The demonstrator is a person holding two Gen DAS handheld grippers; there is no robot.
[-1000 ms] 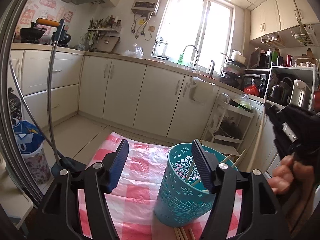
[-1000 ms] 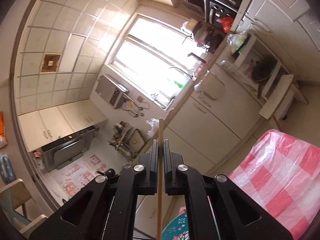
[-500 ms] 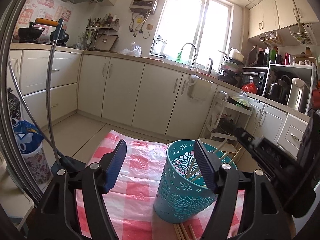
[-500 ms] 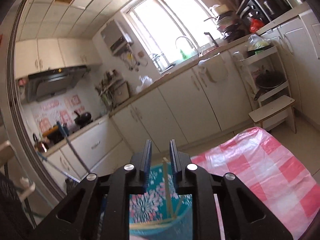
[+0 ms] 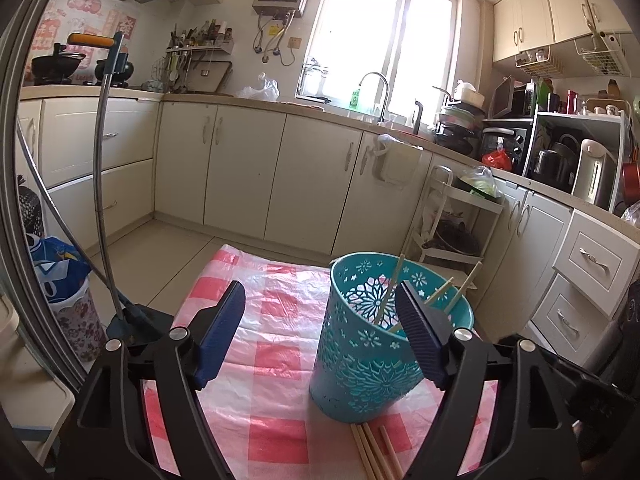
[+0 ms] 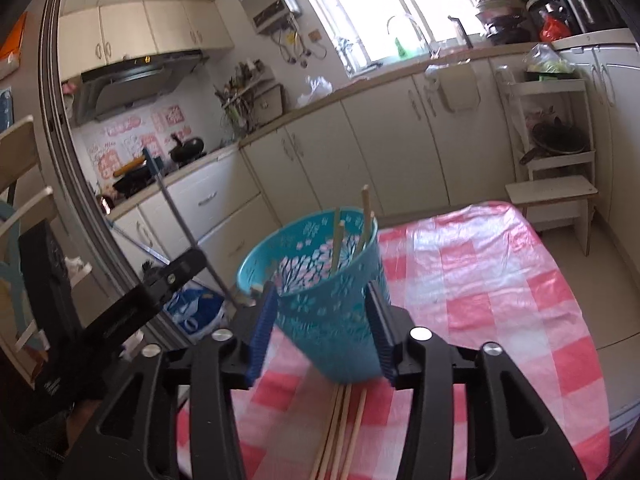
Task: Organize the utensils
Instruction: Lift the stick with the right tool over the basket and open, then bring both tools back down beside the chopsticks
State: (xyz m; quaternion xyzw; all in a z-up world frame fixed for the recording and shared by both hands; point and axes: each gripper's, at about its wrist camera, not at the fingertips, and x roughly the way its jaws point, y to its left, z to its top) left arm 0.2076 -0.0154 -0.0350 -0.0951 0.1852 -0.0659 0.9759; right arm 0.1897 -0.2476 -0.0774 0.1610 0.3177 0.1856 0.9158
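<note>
Teal holder (image 5: 374, 344) upright on the pink checked cloth (image 5: 276, 364), several chopsticks (image 5: 390, 300) already leaning inside, tips poking above the rim. More loose chopsticks (image 6: 342, 432) flat on the cloth just at the near side of the holder's base, pointing toward the camera. Right gripper (image 6: 322, 332) with jaws opening, nothing pressed between the pads, holder framed in the gap beyond them. Left gripper (image 5: 322, 332) likewise opening wide and empty, its right finger overlapping the holder's near rim in view; touching or merely in front, hard to tell. Likely risks from here: a light, tall, perforated holder tipping if a finger clips the rim or wall on the way down to the loose sticks; leaning chopsticks levered out by a passing jaw; thin round sticks rolling on the slick, wrinkled plastic cloth or slipping sideways from the pads; two or three pinched at once, lying so close together. In the way of the next pick: the holder itself, standing right at the far ends of the loose sticks, and the other gripper close by on the same side. Around: cream cabinets (image 5: 248, 176), sink and tap (image 5: 376, 92) under the bright window, a white rack (image 5: 452, 216) far right, a clamped stand with its steel rod (image 5: 100, 184) at the left edge of the table.
</note>
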